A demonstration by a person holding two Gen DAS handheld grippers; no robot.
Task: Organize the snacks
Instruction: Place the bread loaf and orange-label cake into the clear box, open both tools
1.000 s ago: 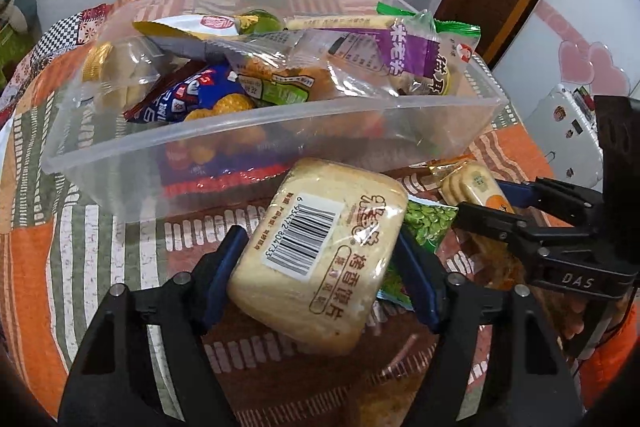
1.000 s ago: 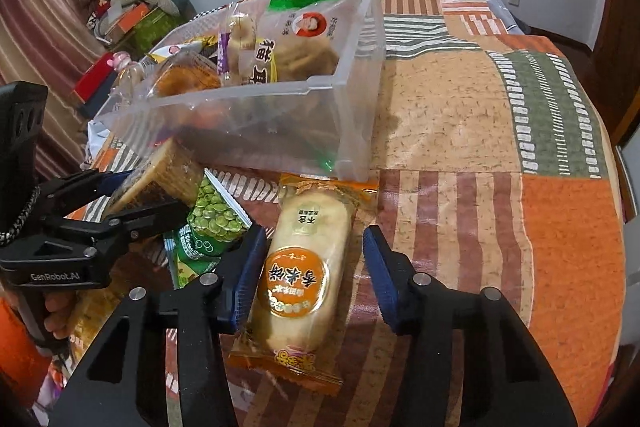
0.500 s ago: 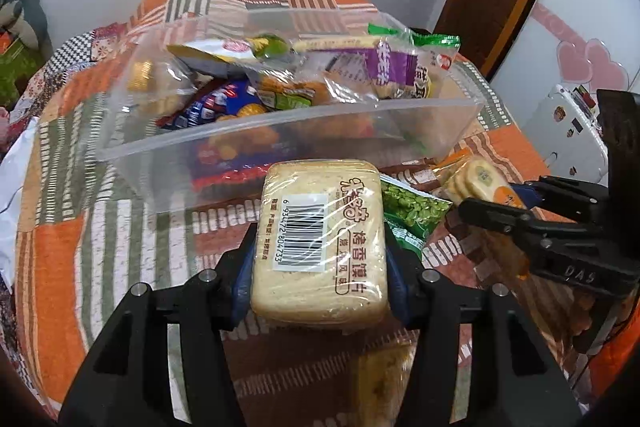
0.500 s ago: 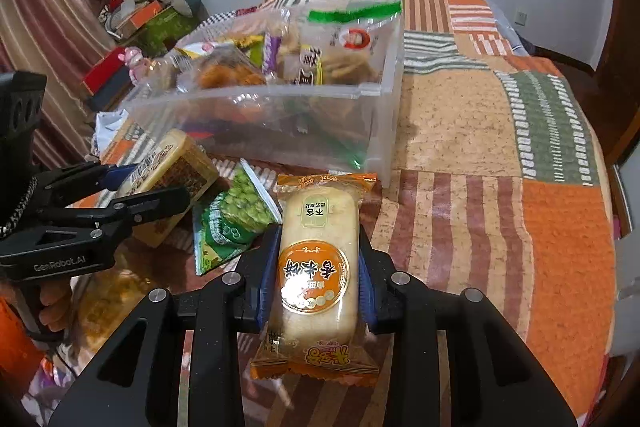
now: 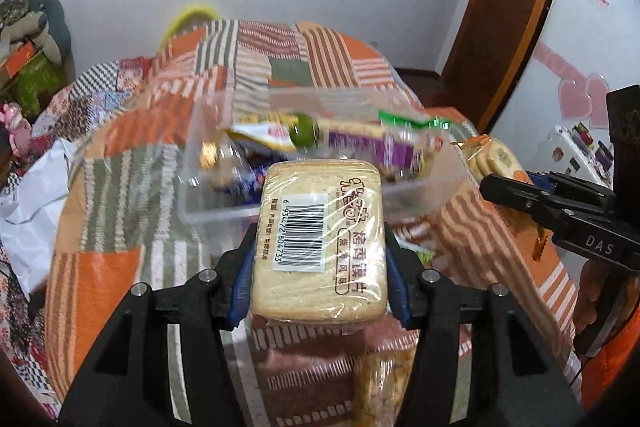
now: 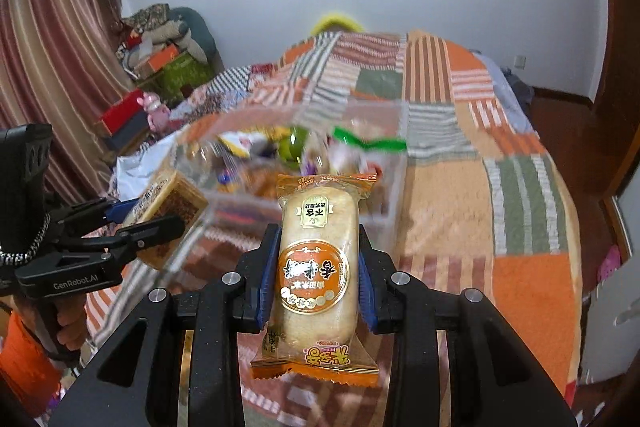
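Left gripper (image 5: 320,263) clamps a glossy rectangular biscuit pack (image 5: 320,239); right gripper (image 6: 316,275) clamps an oblong (crinkle-edged) cake packet (image 6: 316,267).

Left gripper (image 5: 320,267) & right gripper (image 6: 316,281) both raised side by side, fingers clamped tight on loads.

Bed with patchwork quilt (image 6: 516,187); on it, clear snack box (image 5: 224,215) and white plastic bag (image 5: 32,203).

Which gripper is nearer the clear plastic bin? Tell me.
Hard to call; both hang just short of the clear plastic bin. The left gripper, shut on the toast pack, faces its long side; the right gripper, holding the rice cracker pack, faces its right end.
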